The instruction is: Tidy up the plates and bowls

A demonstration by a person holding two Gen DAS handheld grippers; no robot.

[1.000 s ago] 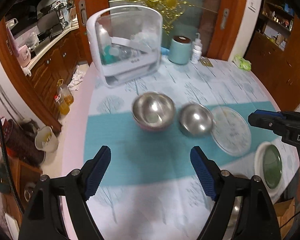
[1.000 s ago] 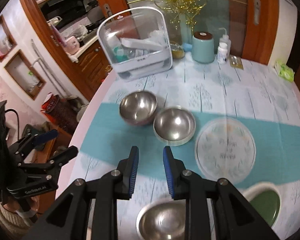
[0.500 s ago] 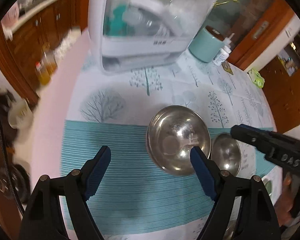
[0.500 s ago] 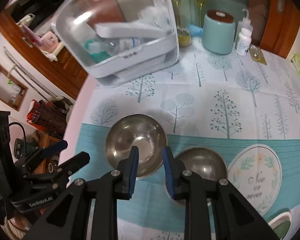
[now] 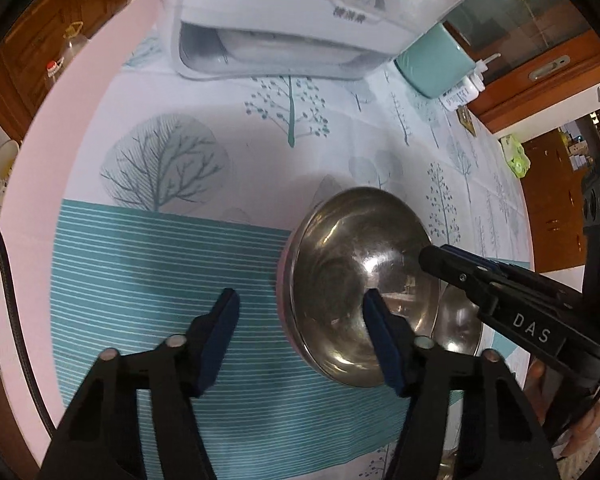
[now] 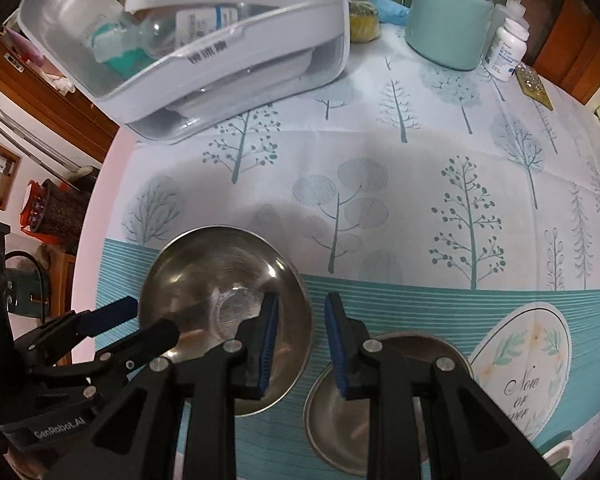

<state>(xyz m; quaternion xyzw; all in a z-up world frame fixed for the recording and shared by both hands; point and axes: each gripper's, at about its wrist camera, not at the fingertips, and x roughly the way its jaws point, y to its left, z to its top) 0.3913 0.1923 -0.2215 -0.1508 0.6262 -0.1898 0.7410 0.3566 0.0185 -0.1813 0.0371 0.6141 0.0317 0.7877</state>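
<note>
A steel bowl [image 5: 352, 264] [image 6: 216, 276] stands on the teal stripe of the tablecloth. My left gripper [image 5: 302, 326] [image 6: 148, 320] straddles its left rim, one finger inside and one over the cloth; its jaws are closing and do not press the rim. My right gripper [image 6: 302, 340] [image 5: 432, 256] straddles the right rim the same way, jaws closing with a gap still showing. A second steel bowl [image 6: 384, 408] [image 5: 460, 324] touches the first on its right. A flower-printed plate [image 6: 528, 364] lies further right.
A white and clear plastic dish box [image 5: 300, 20] [image 6: 204, 52] stands at the back. A teal canister [image 6: 448, 24] and a pill bottle [image 6: 506, 48] are behind right. The table's pink edge [image 5: 60, 128] runs on the left. A green-lined bowl [image 6: 560, 456] peeks in bottom right.
Both grippers came down and forward onto the left steel bowl. The left jaws narrowed a lot, the right ones slightly. The bowl's rim now lies between each pair of fingers.
</note>
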